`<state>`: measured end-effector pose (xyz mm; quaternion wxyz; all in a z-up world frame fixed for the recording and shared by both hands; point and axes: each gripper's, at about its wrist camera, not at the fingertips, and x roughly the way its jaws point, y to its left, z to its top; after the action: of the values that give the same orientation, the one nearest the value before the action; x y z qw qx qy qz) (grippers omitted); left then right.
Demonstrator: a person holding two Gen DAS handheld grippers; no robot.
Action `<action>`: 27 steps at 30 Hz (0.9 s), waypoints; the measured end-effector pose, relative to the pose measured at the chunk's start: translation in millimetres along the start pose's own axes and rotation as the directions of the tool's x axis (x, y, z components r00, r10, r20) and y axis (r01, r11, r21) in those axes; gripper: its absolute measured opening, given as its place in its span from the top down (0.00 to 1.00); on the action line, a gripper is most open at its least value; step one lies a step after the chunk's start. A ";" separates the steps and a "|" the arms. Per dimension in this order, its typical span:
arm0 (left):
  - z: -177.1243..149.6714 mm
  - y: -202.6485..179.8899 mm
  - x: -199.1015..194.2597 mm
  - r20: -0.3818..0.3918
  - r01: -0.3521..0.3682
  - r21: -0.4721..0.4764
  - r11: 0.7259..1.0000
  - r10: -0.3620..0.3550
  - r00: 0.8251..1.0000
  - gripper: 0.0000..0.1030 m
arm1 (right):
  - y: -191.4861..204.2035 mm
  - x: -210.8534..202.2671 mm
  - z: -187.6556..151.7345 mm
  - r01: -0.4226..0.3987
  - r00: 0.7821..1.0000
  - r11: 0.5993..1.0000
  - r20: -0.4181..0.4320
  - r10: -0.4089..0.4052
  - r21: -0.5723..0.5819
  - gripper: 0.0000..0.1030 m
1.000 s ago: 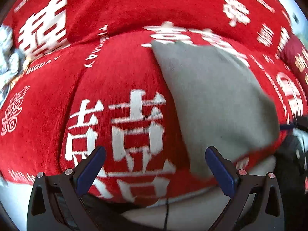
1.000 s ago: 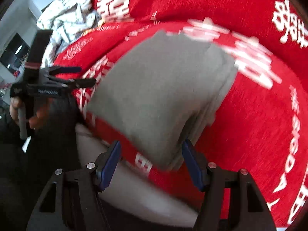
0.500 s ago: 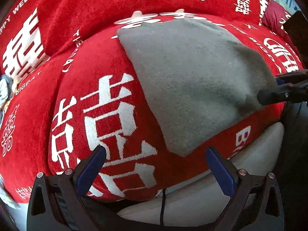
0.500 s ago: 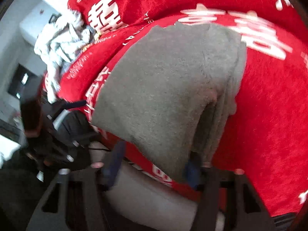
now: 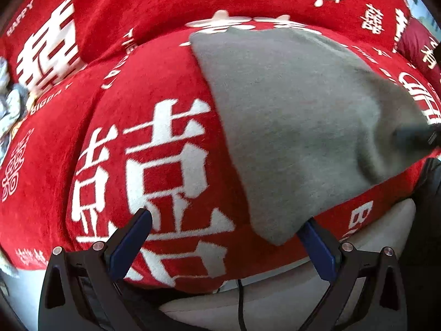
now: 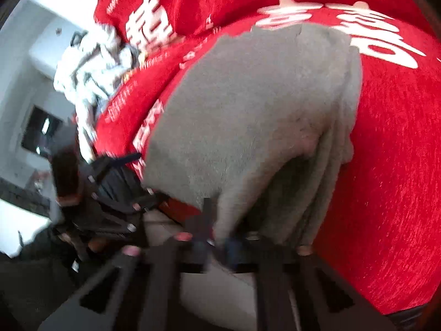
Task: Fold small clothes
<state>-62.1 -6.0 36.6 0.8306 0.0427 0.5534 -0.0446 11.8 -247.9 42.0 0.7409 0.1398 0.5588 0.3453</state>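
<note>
A grey folded garment (image 5: 303,127) lies on a red cover (image 5: 165,77) printed with white characters. In the left wrist view my left gripper (image 5: 224,234) hangs open over the cover's front edge. The garment's near corner reaches down beside its right finger (image 5: 317,245), and nothing is gripped. The right gripper (image 5: 413,136) shows as a dark blur at the garment's right edge. In the blurred right wrist view my right gripper (image 6: 219,244) is shut on the near corner of the garment (image 6: 242,115), whose stacked layers show on the right side.
A heap of white and grey clothes (image 6: 91,63) lies at the far left of the cover, also visible at the left edge (image 5: 11,104). A pale cushion edge (image 5: 275,300) and a black cable run below the cover. A hand (image 6: 69,193) holds the left gripper.
The right jaws have closed on the garment's near corner and the right wrist has rolled. The left gripper has come lower and nearer to the garment's other near corner, still open.
</note>
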 end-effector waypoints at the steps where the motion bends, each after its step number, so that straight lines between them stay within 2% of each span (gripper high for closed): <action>1: -1.7 1.6 -0.9 -0.004 0.003 -0.008 1.000 -0.003 1.000 0.00 | -0.5 -8.3 2.6 -0.025 0.999 1.000 0.030 0.025 0.015 0.94; 7: -2.5 -14.9 -12.4 0.029 0.024 0.040 0.999 -0.026 0.999 0.00 | 10.5 -37.7 18.1 -0.073 0.992 0.997 0.105 0.071 0.010 0.94; 11: 3.3 -23.3 -11.9 0.055 -0.031 0.051 0.998 0.028 0.998 0.00 | 19.9 -40.6 26.8 -0.064 0.991 0.998 0.114 0.064 -0.003 0.94; 16: 4.4 9.1 -0.9 -0.003 -0.063 -0.107 0.992 0.063 0.998 0.00 | 23.4 -46.5 28.9 -0.063 0.988 0.998 0.139 0.061 0.015 0.94; 19: 0.6 26.6 2.2 -0.041 -0.030 -0.204 0.978 0.022 0.999 0.00 | 23.6 -54.2 30.4 -0.059 0.986 0.998 0.160 0.056 0.012 0.94; 20: -0.7 28.2 2.0 -0.047 -0.030 -0.215 0.976 0.020 0.999 0.00 | 23.7 -54.4 30.2 -0.048 0.986 0.999 0.159 0.046 0.008 0.94; 23: -5.0 24.6 3.2 -0.093 -0.093 -0.202 0.975 0.075 0.993 0.00 | 16.4 -46.4 25.0 -0.002 0.992 1.000 0.129 0.000 0.019 0.94; 25: -9.8 27.3 7.1 -0.131 -0.107 -0.218 0.970 0.079 0.988 0.00 | 6.4 -38.5 18.1 0.040 0.994 0.998 0.099 -0.044 0.037 0.94; 27: -13.0 36.5 16.9 -0.188 -0.157 -0.245 0.957 0.112 0.976 0.00 | -3.3 -30.5 10.5 0.075 0.994 0.996 0.072 -0.078 0.049 0.94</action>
<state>-63.1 31.4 16.8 0.7794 -0.0247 0.6198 0.0887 18.5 -268.7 65.9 0.7704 0.1482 0.5437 0.2983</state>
